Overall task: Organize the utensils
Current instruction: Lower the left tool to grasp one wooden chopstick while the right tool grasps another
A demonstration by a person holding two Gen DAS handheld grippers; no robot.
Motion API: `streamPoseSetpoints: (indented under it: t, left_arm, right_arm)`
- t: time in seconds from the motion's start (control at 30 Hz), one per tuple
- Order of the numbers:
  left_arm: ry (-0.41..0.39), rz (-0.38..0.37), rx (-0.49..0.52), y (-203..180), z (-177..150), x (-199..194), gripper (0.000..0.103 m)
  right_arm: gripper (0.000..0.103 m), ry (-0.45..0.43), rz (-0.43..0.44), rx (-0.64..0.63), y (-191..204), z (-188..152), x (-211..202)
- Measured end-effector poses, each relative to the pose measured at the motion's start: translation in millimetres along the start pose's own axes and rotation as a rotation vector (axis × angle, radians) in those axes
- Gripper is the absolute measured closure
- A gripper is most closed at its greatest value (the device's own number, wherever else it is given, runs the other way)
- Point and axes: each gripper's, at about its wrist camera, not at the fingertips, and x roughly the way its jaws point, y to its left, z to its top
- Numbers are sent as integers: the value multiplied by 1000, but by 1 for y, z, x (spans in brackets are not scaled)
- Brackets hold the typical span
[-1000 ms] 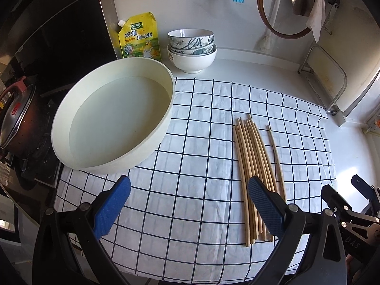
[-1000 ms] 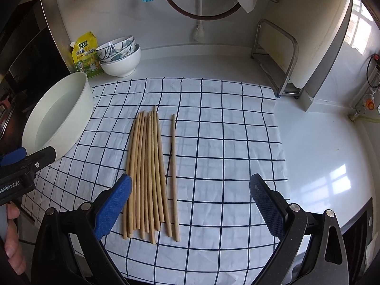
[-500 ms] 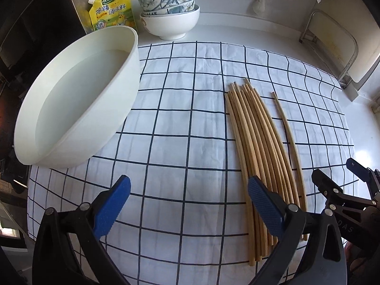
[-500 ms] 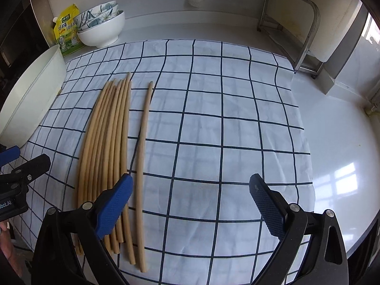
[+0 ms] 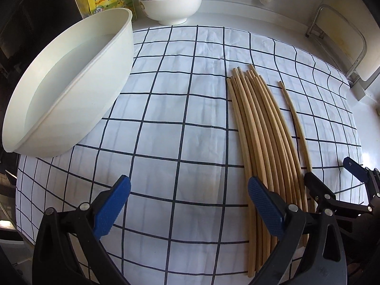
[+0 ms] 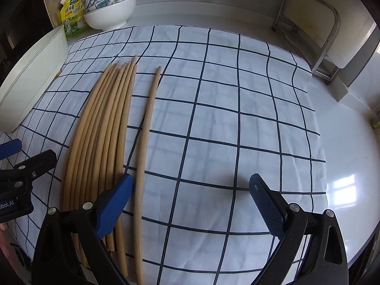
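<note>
Both grippers, left [image 5: 188, 207] and right [image 6: 190, 200], have dropped closer to the chopsticks [image 6: 99, 128] lying on the cloth [image 6: 225, 118]. Fingers wide open, empty; a first pickup looks imminent.

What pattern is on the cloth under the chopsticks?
The cloth is white with a dark grid of thin lines, clearest in the right wrist view.

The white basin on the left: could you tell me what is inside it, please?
The basin looks empty in the left wrist view: only its pale inner wall and floor show. The near rim hides a strip of the floor.
</note>
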Motion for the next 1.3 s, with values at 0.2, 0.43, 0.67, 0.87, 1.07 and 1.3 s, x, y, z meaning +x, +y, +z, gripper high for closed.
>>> streamPoseSetpoints:
  t: [0.2,0.43,0.67,0.87,1.07,1.3]
  left_arm:
    - [5,5,3,-1,-2,1,6]
    - [7,2,9,-4,-2,1,6]
    - [11,-12,9,-5,-3,2,6]
    - [11,-17,6,-7,-1,3,6]
    - [10,-8,24,-11,-2,5,6]
    - [5,27,41,-11,-6,7,6]
  right_arm:
    - [9,-12,1,-10,0,-1,0]
    - [17,-20,25,-24,-1,-2,-3]
    - [46,-36,60,-49,3,0,-8]
    - [49,-43,63,-46,-1,-2,-10]
    - [48,-37,59,-32,-8,-5,-12]
    - [44,-35,46,-35,-8,-4,-13]
